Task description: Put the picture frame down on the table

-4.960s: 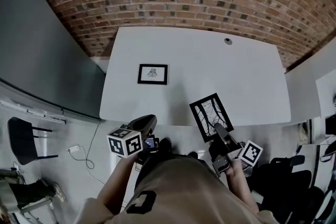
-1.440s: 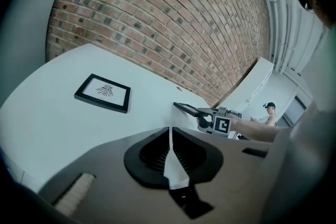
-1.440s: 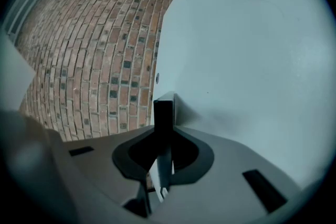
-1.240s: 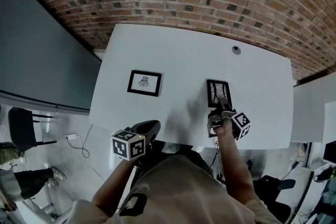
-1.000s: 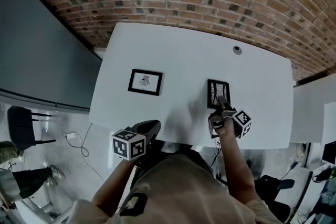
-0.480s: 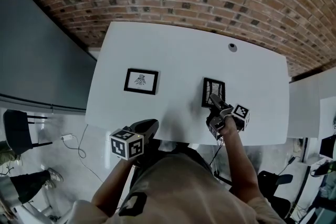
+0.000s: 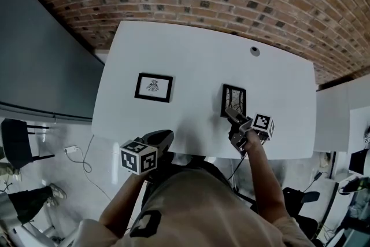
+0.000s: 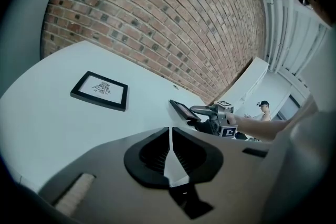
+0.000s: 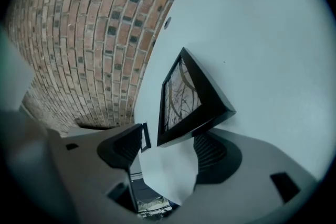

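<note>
The right hand-held gripper (image 7: 230, 114) has just been opening its jaws. The picture frame (image 7: 234, 99) sits loose between them by the tabletop's (image 7: 196, 61) front edge, apparently set down. The left hand-held gripper (image 8: 169, 136) is clenched and empty.

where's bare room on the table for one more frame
Bare: the table's middle between the landscape picture frame and the portrait picture frame, and the far strip toward the round grommet. Crowded: the portrait one's near end, between the right gripper jaws, which have just been opening.
</note>
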`<state>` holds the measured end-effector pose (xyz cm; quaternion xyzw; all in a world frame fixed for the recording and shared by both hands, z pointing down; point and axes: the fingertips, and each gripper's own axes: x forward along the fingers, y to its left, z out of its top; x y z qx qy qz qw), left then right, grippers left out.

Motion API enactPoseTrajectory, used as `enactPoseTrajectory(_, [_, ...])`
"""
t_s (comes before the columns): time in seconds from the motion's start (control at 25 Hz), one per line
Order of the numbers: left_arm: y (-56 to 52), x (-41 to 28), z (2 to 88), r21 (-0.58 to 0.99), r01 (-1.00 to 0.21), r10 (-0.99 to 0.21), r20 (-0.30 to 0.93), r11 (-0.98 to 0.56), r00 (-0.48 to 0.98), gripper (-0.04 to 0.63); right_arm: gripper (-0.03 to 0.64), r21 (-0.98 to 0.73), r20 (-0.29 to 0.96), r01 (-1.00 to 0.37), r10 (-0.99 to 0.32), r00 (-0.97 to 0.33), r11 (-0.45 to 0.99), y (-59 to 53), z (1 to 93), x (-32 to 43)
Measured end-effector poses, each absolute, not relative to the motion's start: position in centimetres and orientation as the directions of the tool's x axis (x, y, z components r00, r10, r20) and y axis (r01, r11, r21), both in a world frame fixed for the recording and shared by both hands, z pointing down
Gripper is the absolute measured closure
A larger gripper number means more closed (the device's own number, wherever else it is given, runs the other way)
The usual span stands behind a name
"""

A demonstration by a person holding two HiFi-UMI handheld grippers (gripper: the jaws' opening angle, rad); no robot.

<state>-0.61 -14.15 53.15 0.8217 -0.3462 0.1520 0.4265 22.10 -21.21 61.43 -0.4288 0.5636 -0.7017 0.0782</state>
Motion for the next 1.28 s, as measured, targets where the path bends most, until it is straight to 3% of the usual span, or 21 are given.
enactPoseTrajectory(0.16, [-14.0,-0.6,53.2,0.585,-0.703,-0.437,0.552,-0.404,0.71,0.577,0.347,-0.827,0.561,-0.441,-0.54,-0.627,-0.348,-20.7,61.8,21.9])
enactPoseTrajectory(0.4, [-13.4,-0.4,53.2,0.556,-0.71,-0.428,0.566,-0.431,0.704,0.578,0.347,-0.774,0.625,-0.59,-0.424,-0.656,-0.23,-19.7,61.7,21.4])
enactPoseTrajectory(0.52, [-13.2,-0.3,53.3,0.555,-0.711,-0.427,0.568,-0.433,0.704,0.577,0.345,-0.778,0.623,-0.596,-0.371,-0.689,-0.199,-19.0,61.9,20.6])
enactPoseTrajectory(1.28, [-13.6,-1.6,52.7,0.564,-0.723,-0.47,0.551,-0.4,0.69,0.577,0.347,-0.737,0.655,-0.648,-0.441,-0.614,-0.192,-19.3,62.6,21.6])
